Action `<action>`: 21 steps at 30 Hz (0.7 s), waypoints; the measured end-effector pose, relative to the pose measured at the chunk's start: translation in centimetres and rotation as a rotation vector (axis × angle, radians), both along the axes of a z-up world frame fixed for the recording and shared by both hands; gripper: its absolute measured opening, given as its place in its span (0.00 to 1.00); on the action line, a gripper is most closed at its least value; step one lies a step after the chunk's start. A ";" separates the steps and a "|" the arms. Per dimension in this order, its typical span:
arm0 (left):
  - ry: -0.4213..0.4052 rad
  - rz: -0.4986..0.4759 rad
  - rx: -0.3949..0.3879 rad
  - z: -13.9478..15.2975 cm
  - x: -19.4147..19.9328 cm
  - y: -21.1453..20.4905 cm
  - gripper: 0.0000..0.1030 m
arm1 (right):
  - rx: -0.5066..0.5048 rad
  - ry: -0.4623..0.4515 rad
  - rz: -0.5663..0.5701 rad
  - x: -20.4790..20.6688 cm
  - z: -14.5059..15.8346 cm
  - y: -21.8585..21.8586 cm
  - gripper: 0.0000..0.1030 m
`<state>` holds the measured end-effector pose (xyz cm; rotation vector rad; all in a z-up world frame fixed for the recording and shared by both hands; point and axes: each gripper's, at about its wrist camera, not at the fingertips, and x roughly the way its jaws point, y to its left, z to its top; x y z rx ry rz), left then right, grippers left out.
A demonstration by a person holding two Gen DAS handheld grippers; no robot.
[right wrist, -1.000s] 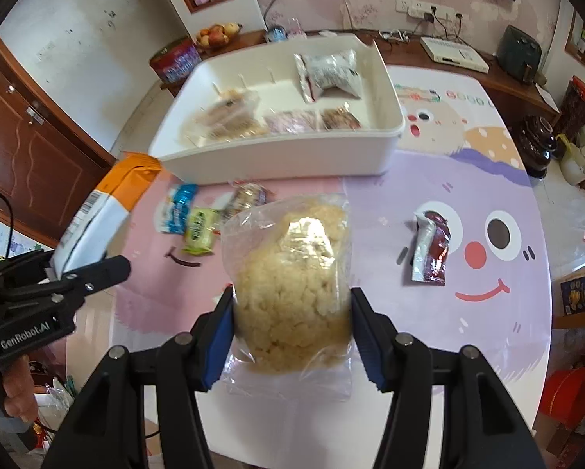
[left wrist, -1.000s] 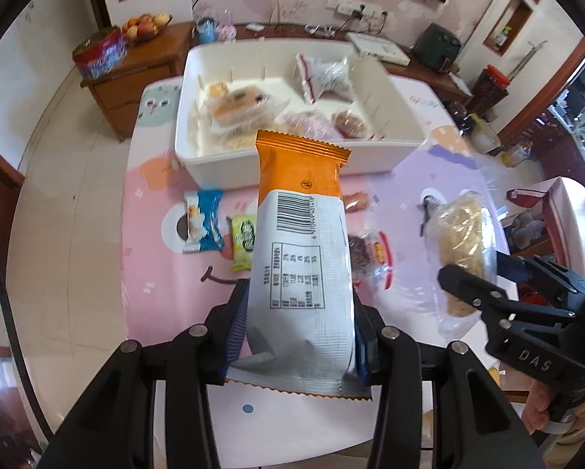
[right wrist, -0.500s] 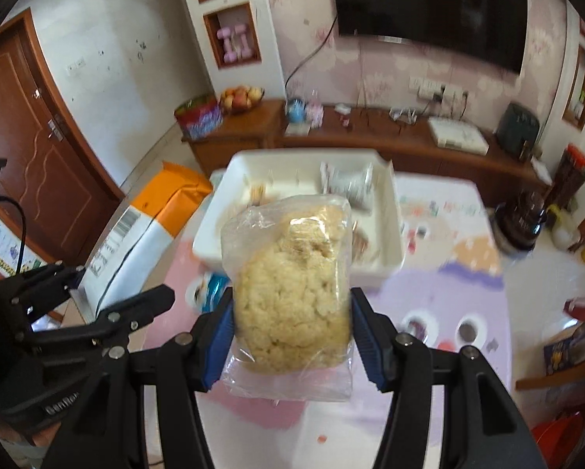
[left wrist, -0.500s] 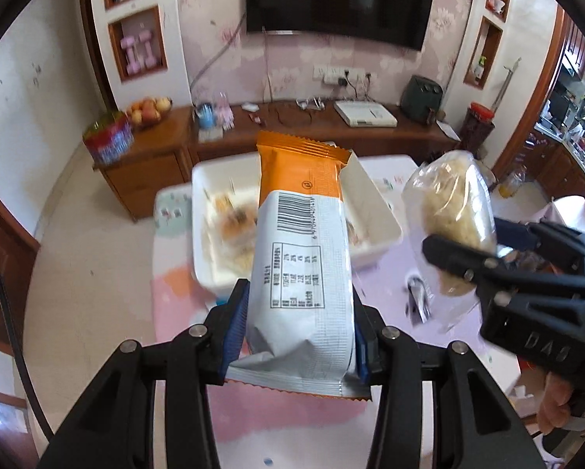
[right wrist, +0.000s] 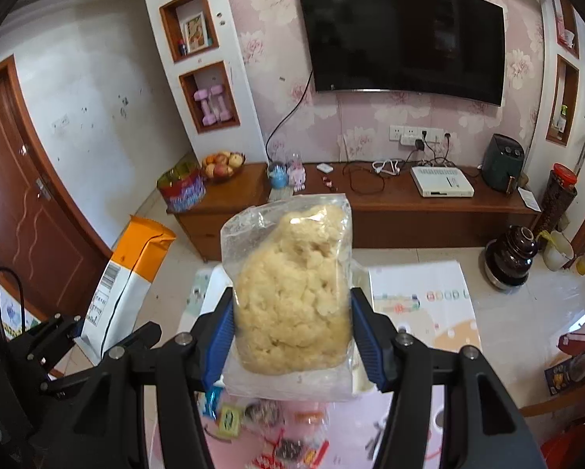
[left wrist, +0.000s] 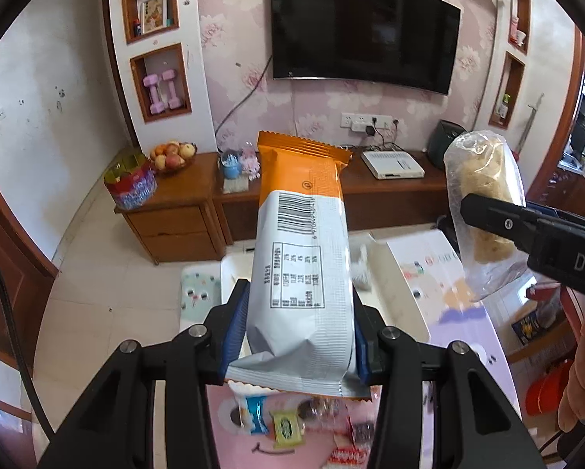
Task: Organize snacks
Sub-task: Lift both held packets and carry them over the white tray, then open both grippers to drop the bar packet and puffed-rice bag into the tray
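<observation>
Both of my tongs have come up off the tabletop together since a second ago, and the views have swung from looking down into the white bin to taking in the TV wall — so the pick-up is done and the carry has begun. My left tongs (left wrist: pixel 298 336) are closed on the orange-and-white snack packet (left wrist: pixel 302 258), blue pads pressing its lower sides, barcode face toward the camera, orange end standing up. My right tongs (right wrist: pixel 292 336) are clamped on the clear bag of pale puffed snack (right wrist: pixel 292 297), held upright by its lower half; neither grip looks to have slipped during the lift. The white bin (left wrist: pixel 403 297) now sits low and mostly hidden behind the packet, at the far end of the tabletop, with only its right wall clearly showing. A few small wrapped snacks (left wrist: pixel 271 422) remain on the pink tabletop (left wrist: pixel 468 324) at the near edge, below the tongs. My judgement: both packs are high enough to clear the bin wall — next comes moving forward over it and lowering each into a free compartment.
</observation>
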<state>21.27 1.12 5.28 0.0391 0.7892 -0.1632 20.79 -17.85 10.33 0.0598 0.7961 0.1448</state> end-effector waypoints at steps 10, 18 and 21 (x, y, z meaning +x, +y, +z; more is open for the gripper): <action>0.068 0.045 -0.028 -2.4 6.6 -0.9 0.43 | 0.032 0.022 -0.047 6.9 -1.1 -1.3 0.55; 0.179 0.043 -0.029 -7.7 10.3 -1.8 0.43 | 0.000 0.142 -0.041 10.2 -6.9 -1.1 0.55; 0.228 0.042 -0.030 -9.9 11.3 -2.1 0.43 | -0.001 0.198 -0.040 11.0 -9.4 -1.1 0.55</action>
